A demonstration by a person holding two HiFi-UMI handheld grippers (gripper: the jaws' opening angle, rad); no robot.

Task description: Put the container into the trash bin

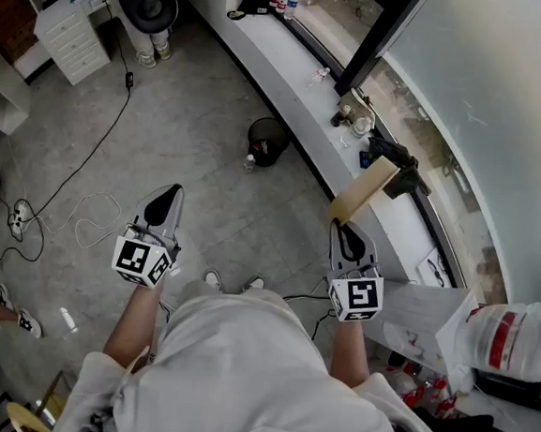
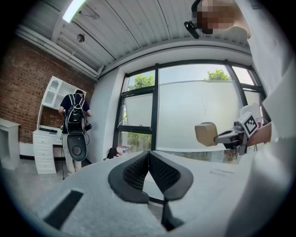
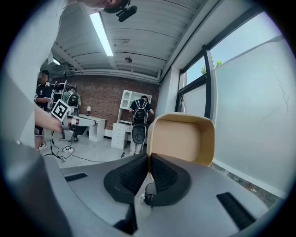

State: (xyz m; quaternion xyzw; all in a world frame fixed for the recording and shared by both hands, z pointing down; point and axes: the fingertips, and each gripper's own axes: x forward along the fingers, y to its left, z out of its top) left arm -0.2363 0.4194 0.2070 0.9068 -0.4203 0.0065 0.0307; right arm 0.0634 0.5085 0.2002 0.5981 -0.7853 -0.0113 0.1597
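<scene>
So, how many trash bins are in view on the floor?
1. The black trash bin stands on the floor next to the window ledge, ahead of the person. Another could be hidden outside the views.

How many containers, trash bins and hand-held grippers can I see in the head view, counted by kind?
Container: 1
Trash bin: 1
Hand-held grippers: 2, the left hand-held gripper and the right hand-held gripper
Total: 4
</scene>
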